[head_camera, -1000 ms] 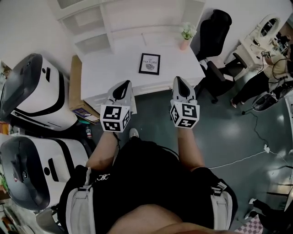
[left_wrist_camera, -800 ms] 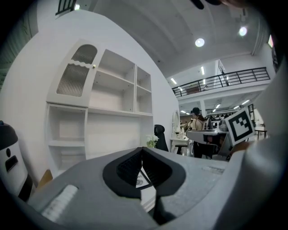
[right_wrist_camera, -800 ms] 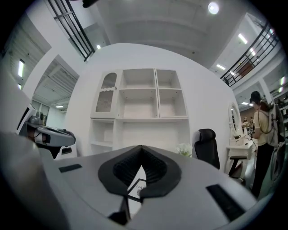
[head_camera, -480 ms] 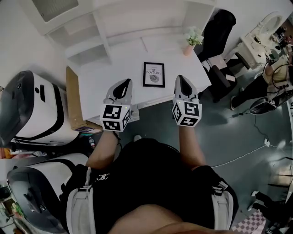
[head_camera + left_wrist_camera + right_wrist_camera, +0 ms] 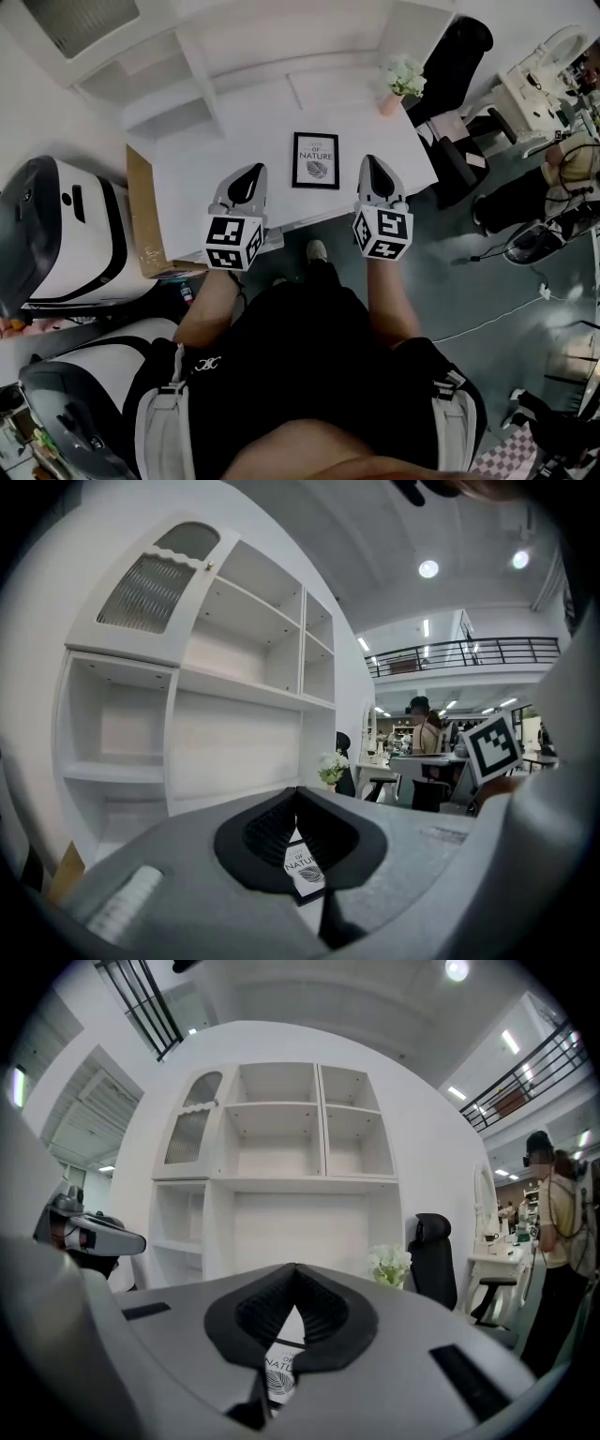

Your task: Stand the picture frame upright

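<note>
A black picture frame [image 5: 316,160] with a white print lies flat on the white desk [image 5: 211,169], between and just beyond my two grippers. The left gripper [image 5: 250,172] hovers over the desk's near edge, left of the frame, shut and empty. To the frame's right the right gripper [image 5: 371,163] is also shut with nothing held. In the left gripper view the frame [image 5: 305,872] peeks through the gap behind the closed left gripper [image 5: 297,794]. Part of the picture frame [image 5: 278,1372] shows below the closed right gripper [image 5: 294,1269] in the right gripper view.
A pink pot with white flowers [image 5: 401,80] stands at the desk's far right corner. White shelving [image 5: 169,84] rises behind the desk. A black office chair [image 5: 459,56] is to the right, a cardboard box [image 5: 141,216] at the desk's left, and large white machines [image 5: 56,234] on the left floor.
I have stepped closer to the desk; both grippers now reach over its near edge on either side of the frame. Both stayed shut.
</note>
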`<state>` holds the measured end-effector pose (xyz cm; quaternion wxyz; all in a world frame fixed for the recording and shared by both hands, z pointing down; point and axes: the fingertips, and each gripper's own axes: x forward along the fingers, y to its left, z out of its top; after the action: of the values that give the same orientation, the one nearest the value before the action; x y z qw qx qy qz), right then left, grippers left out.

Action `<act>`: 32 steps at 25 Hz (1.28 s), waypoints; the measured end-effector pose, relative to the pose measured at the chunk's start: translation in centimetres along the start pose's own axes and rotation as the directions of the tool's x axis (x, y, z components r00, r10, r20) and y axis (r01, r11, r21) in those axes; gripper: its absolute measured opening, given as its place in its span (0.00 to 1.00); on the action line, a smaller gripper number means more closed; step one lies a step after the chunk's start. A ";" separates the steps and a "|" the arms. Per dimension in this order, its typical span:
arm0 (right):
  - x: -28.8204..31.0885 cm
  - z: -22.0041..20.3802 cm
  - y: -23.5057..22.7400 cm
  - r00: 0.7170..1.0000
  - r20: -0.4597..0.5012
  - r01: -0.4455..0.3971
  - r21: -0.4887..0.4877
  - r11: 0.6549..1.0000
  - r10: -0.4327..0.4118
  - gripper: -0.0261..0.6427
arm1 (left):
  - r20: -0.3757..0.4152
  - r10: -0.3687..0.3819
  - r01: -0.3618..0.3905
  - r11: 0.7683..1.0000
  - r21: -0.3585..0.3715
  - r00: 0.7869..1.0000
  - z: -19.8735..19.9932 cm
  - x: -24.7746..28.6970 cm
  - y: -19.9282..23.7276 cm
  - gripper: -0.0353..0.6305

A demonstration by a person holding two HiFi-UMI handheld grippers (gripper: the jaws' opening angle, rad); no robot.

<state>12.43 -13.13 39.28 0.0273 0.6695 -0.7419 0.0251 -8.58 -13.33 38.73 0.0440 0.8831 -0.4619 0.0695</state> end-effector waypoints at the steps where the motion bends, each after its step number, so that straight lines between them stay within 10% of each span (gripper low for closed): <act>1: 0.6 -0.1 -0.3 1.000 0.000 -0.002 0.002 1.000 0.002 0.04 | 0.005 0.006 -0.006 1.000 0.002 1.000 0.1 0.5 0.2 0.08; 14: 7.5 -2.1 -4.7 1.000 -0.019 0.001 0.076 0.997 0.000 0.04 | -0.034 0.040 -0.040 0.999 -0.004 0.999 -0.7 6.6 4.8 0.08; 16: 8.5 -3.5 -4.8 0.997 -0.064 -0.036 0.127 0.991 0.045 0.28 | -0.052 -0.022 0.019 0.998 -0.064 0.998 -1.5 7.4 5.2 0.46; 17: 9.0 -4.2 -4.8 0.993 -0.092 -0.054 0.149 0.987 0.068 0.33 | -0.066 -0.055 0.048 0.994 -0.098 0.996 -2.0 7.7 5.5 0.49; 32: 12.8 -12.6 -5.1 0.936 -0.323 -0.077 0.197 0.977 0.138 0.33 | -0.257 -0.211 0.113 0.931 -0.348 0.943 -10.3 9.6 11.0 0.49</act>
<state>16.27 -25.43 52.81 0.0905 0.6135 -0.7567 0.2072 -13.07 -25.91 50.60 0.2634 0.8790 -0.3801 0.1165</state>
